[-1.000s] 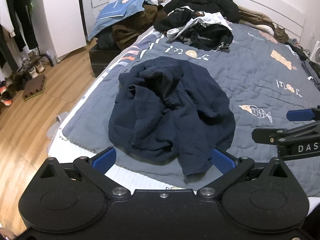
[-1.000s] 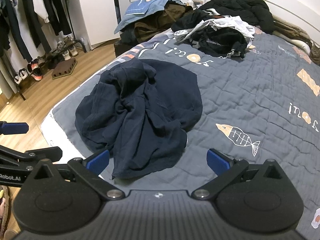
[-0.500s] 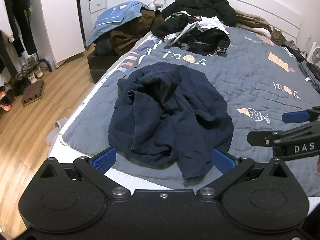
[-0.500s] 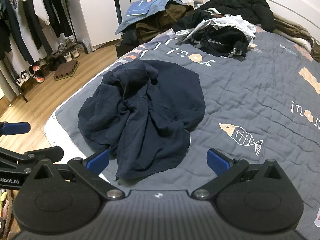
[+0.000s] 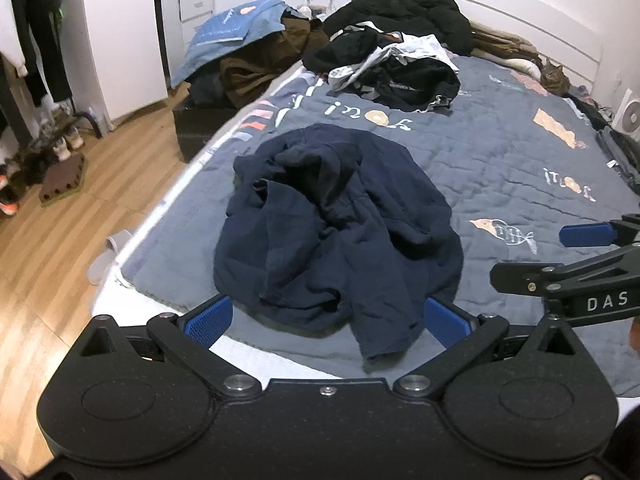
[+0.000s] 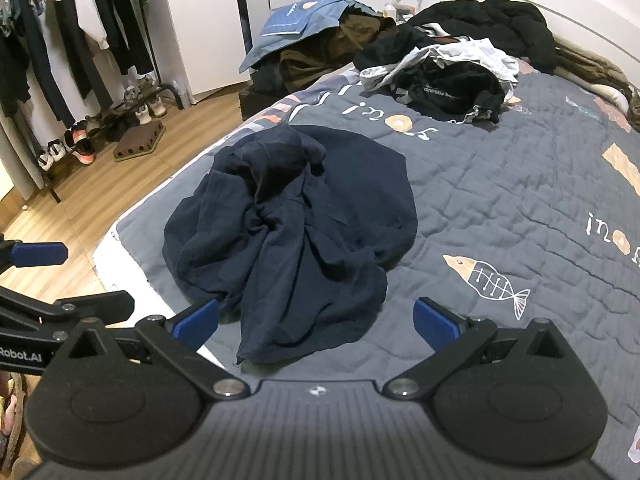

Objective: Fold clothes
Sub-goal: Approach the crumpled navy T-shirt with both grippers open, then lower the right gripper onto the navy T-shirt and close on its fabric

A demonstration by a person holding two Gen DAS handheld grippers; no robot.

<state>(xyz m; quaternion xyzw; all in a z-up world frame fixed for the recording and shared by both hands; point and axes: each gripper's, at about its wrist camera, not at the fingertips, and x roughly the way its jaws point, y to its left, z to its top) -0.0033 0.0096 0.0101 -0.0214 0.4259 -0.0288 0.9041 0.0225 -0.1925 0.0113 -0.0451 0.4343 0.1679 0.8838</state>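
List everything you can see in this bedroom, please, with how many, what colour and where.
Crumpled garment: one, navy, near end of the bed.
Quilt: one, grey-blue with fish and letter prints, covering the bed.
Clothes pile: one heap, black, white and grey, far end of the bed.
Side heap: one, blue fabric over brown clothes, beside the bed.
Hanging clothes: several, dark and white, on a rack at left.
Shoes: several pairs, under the rack.
Cat: one, tabby, by the headboard.
Left hand-held gripper: one, black with blue pads, open.
Right hand-held gripper: one, same colours, open.
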